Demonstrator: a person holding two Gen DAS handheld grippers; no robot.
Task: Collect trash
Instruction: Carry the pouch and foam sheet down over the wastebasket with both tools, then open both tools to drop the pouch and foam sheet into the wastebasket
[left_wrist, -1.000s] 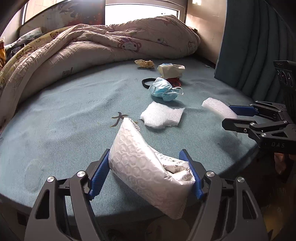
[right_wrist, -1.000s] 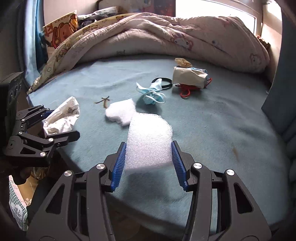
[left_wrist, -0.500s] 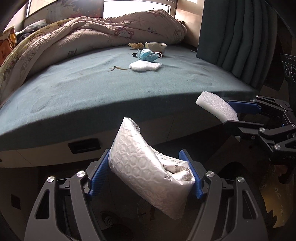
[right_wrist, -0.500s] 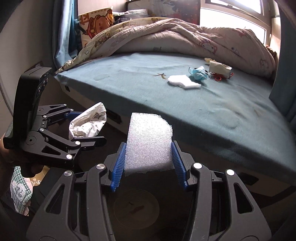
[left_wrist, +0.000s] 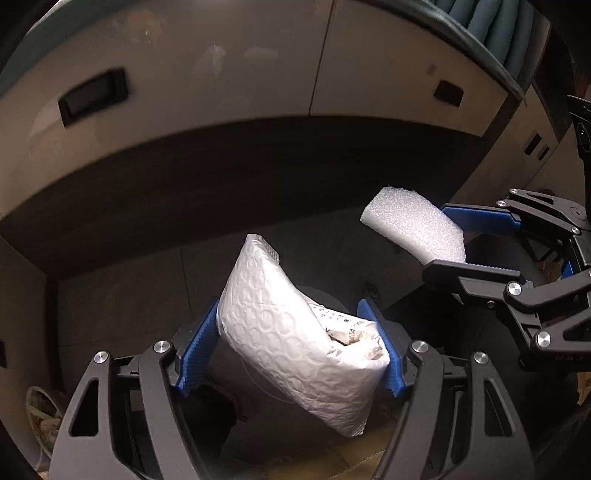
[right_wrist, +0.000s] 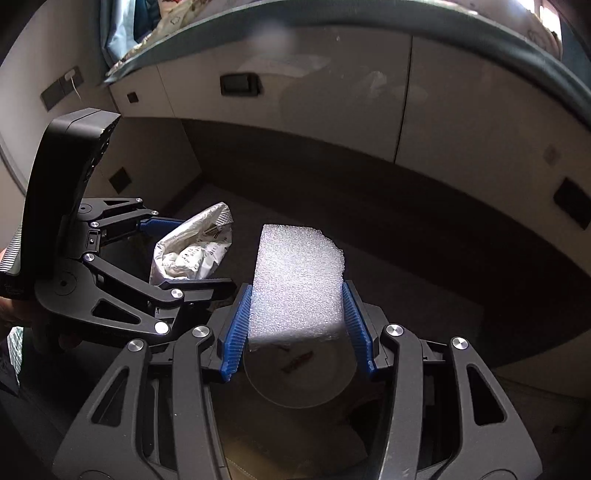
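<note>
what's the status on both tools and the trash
Left tool shut on white bubble-wrap mailer bag. Right tool shut on white foam block. Both low beside bed base; nothing between them.

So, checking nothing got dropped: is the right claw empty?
No, the right claw grips a white foam piece between its blue pads.

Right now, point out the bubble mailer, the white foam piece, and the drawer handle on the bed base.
bubble mailer (left_wrist: 295, 332): left wrist view, middle of its bubbled face.
white foam piece (right_wrist: 297, 284): right wrist view, centre of its flat face.
drawer handle (left_wrist: 92, 96): left wrist view, dark recess on the bed base panel.
</note>
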